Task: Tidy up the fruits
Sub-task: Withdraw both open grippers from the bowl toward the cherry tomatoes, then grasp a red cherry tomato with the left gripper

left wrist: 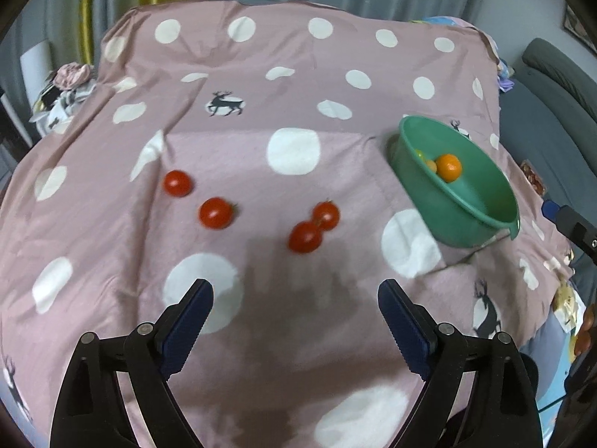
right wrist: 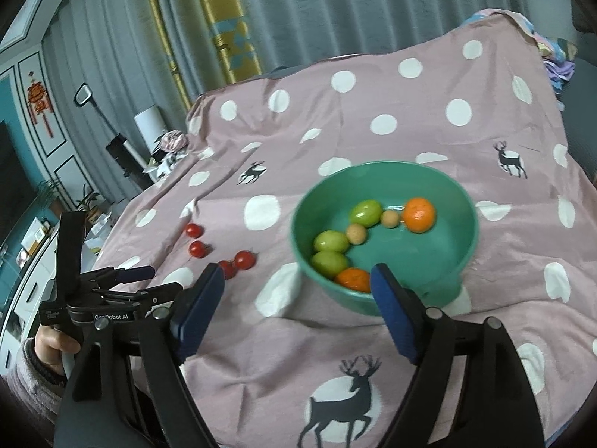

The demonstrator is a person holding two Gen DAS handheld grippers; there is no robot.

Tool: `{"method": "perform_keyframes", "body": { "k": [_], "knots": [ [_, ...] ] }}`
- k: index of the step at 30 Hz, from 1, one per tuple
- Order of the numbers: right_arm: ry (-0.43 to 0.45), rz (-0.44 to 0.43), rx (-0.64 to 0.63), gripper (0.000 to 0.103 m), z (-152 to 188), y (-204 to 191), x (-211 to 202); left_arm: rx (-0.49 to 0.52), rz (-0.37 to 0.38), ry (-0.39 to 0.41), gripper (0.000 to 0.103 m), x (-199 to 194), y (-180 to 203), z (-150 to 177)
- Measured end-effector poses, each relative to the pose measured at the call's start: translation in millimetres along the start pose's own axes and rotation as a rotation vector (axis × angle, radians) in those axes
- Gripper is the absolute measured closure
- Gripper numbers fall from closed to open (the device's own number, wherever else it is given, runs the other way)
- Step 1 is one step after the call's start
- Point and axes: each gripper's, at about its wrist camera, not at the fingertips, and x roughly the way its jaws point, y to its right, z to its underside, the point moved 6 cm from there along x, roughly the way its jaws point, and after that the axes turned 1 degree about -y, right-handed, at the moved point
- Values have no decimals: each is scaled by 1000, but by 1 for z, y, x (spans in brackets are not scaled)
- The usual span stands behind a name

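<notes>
Pink spotted cloth (left wrist: 298, 74) spread over table as work surface. Green bowl (right wrist: 466, 231) set centre-right of right wrist view as collecting place; three green fruits (right wrist: 367, 212), two oranges (right wrist: 419, 214), two small tan fruits (right wrist: 354, 233) gathered inside. Four tomatoes (left wrist: 306, 237) left loose on cloth, mid-frame in left wrist view, likely next to be gathered.

Left gripper (left wrist: 294, 295) spread wide, empty, tomatoes ahead of fingertips, untouched. Right gripper (right wrist: 296, 280) spread, empty, fingertips at bowl's near rim.
</notes>
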Motion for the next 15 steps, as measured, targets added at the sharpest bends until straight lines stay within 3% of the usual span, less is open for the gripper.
{"method": "perform_keyframes", "body": {
  "k": [5, 15],
  "knots": [
    [-42, -35, -34, 22, 7, -18, 10, -13, -23, -3, 13, -4, -17, 13],
    [-140, -141, -87, 22, 22, -57, 37, -46, 21, -8, 13, 2, -31, 26]
  ]
}}
